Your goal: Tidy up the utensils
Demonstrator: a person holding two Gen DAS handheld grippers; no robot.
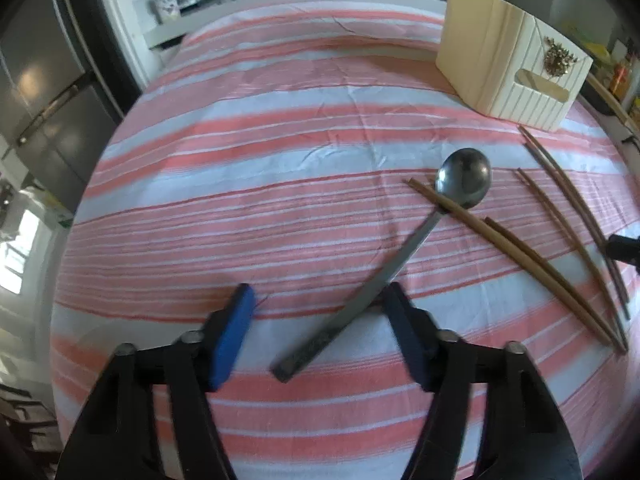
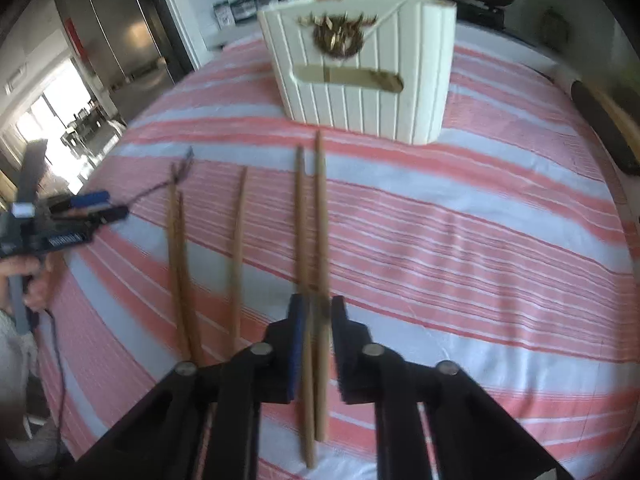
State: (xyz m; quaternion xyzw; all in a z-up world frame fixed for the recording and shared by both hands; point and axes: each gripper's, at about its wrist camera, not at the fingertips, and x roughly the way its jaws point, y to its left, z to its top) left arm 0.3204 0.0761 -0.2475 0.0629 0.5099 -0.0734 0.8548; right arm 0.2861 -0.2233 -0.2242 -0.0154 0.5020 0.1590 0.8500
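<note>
Nearest us, our right gripper (image 2: 316, 312) has its blue pads drawn in on a pair of wooden chopsticks (image 2: 310, 240), which run up between the jaws and point toward the far edge of the striped tablecloth (image 2: 480, 240). The view is blurred, so we cannot tell for certain that both sticks are pinched, but the jaws look nearly closed on them. To do this step well, we judge we should keep the two sticks parallel and squeezed together, lift them level so neither slides out, then tip them upright only once they are over the holder.

Our left gripper (image 1: 320, 304) stands about half open over the handle of the metal spoon (image 1: 400, 256). The handle lies against the inner face of the right-hand pad, while the other pad is well apart from it, so nothing is gripped there yet. We would centre the jaws on the handle before closing, since a hold near the end may let the bowl swing down.

Further out, the spoon's bowl rests on another chopstick pair (image 1: 516, 252) that crosses under it, and lifting the spoon could drag those sticks. Two more loose chopsticks (image 1: 576, 220) lie beyond them toward the right edge.

Farthest, the cream utensil holder (image 2: 360, 72) stands near the far edge of the cloth, already holding some sticks.
</note>
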